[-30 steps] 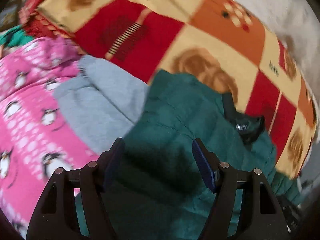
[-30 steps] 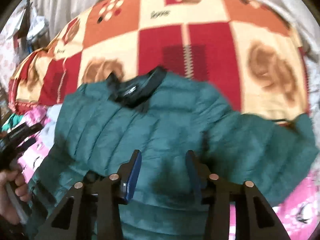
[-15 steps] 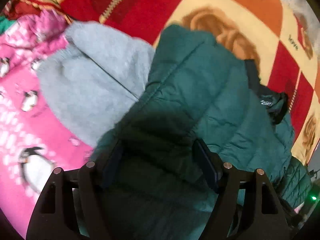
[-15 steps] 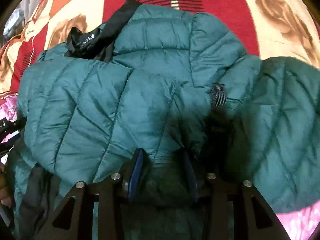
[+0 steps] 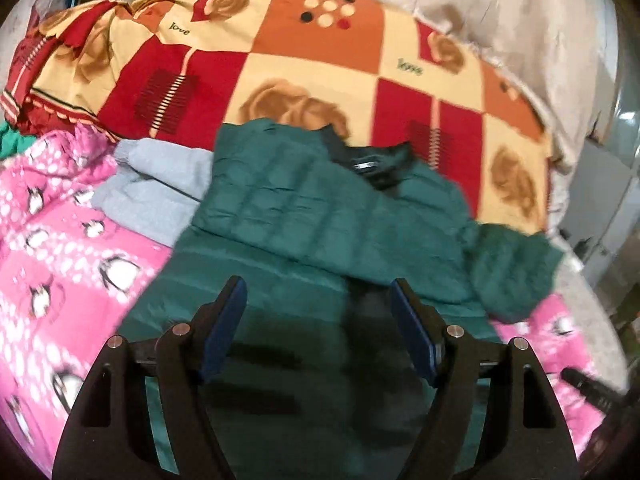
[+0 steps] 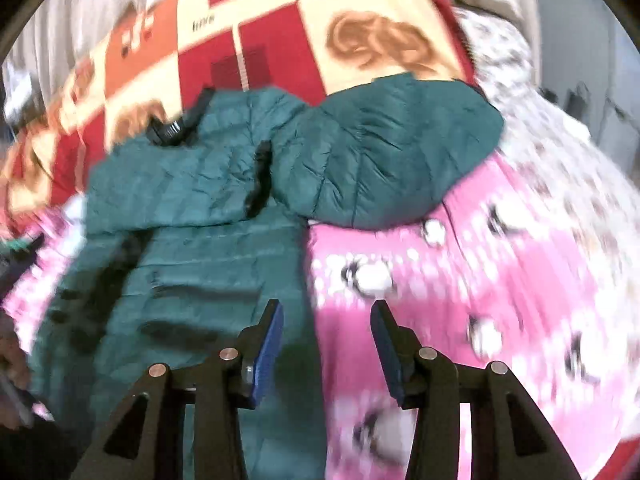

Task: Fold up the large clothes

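Just a checkered rose quilt [image 5: 320,68] spread at the back, pink penguin blanket [image 5: 60,248] in front, with a grey knit [image 5: 156,196] lying where they meet. Pale sheet [image 5: 500,4] behind.

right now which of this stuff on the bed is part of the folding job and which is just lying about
Part of the job:
- green puffer jacket
- left gripper, open above the jacket
- right gripper, jaws opening, nothing between them

Just lying about:
- grey knit garment
- pink penguin blanket
- rose-patterned checked bedspread

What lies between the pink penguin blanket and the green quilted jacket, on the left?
A grey knitted garment lies between them, seen in the left wrist view.
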